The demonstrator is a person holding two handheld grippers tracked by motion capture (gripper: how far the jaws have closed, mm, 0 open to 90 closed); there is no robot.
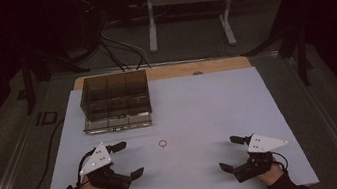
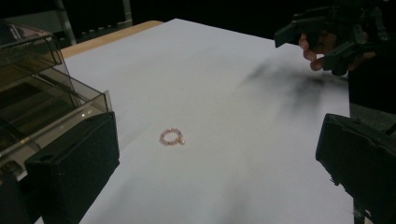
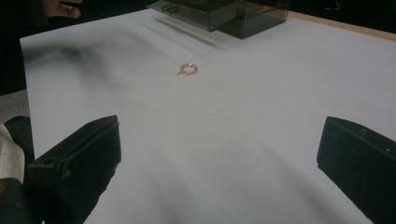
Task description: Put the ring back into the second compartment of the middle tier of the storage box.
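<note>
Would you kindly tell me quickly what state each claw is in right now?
Left claw: open, holding nothing.
Right claw: open, holding nothing.

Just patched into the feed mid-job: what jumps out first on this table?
A small pinkish bead bracelet lies alone on the white table sheet, near its middle between the two grippers. A smoky transparent drawer box stands at the far left, its bottom drawer pulled slightly out. The left gripper and right gripper rest near the front edge, both with jaws open and empty.
</note>
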